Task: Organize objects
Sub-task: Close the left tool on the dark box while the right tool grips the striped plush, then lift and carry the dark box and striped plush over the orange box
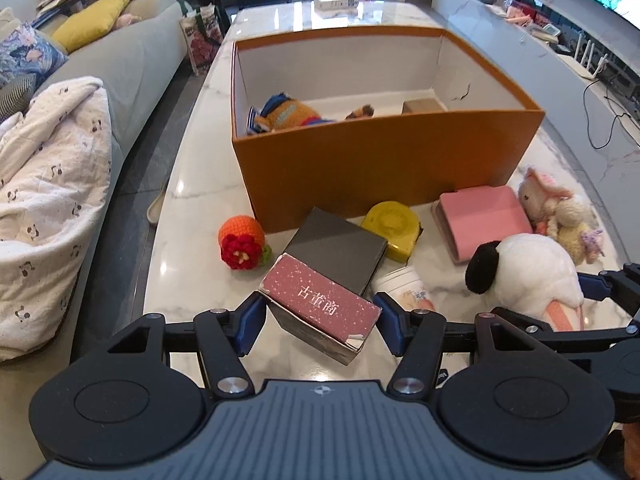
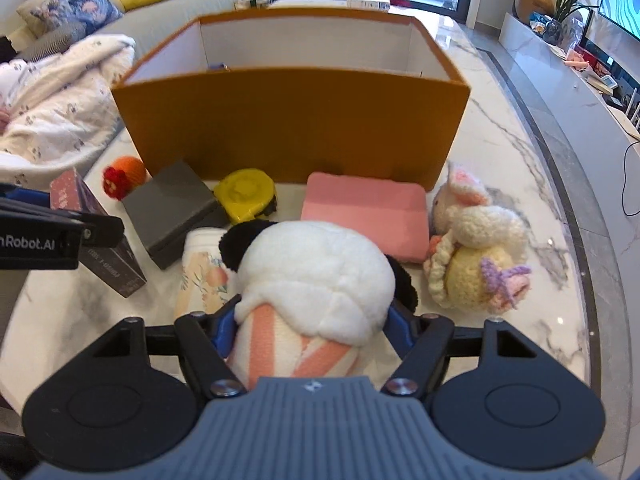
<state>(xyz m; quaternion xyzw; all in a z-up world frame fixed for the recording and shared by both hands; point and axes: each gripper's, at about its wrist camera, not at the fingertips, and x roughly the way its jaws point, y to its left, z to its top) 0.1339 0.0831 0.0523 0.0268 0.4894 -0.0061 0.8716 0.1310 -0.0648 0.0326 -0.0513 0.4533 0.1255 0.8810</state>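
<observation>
My left gripper (image 1: 320, 322) is shut on a dark box with a maroon starry top (image 1: 320, 304), held just above the marble table (image 1: 192, 208). My right gripper (image 2: 310, 330) is shut on a white panda plush with black ears (image 2: 316, 276), also seen in the left wrist view (image 1: 532, 268). The big orange box (image 1: 384, 160) stands ahead, open, with a knitted toy (image 1: 288, 114) and a small brown box (image 1: 424, 106) inside. In front of it lie a grey box (image 1: 340, 250), a yellow tape measure (image 1: 394, 226), a pink case (image 1: 484, 216), a white cup (image 1: 404, 286) and an orange knitted ball (image 1: 242, 242).
A cream and yellow knitted doll (image 2: 476, 248) lies right of the panda. A sofa with a white blanket (image 1: 48, 200) runs along the left. A white TV bench (image 1: 580, 64) runs along the right. A white carton (image 1: 336, 2) sits at the table's far end.
</observation>
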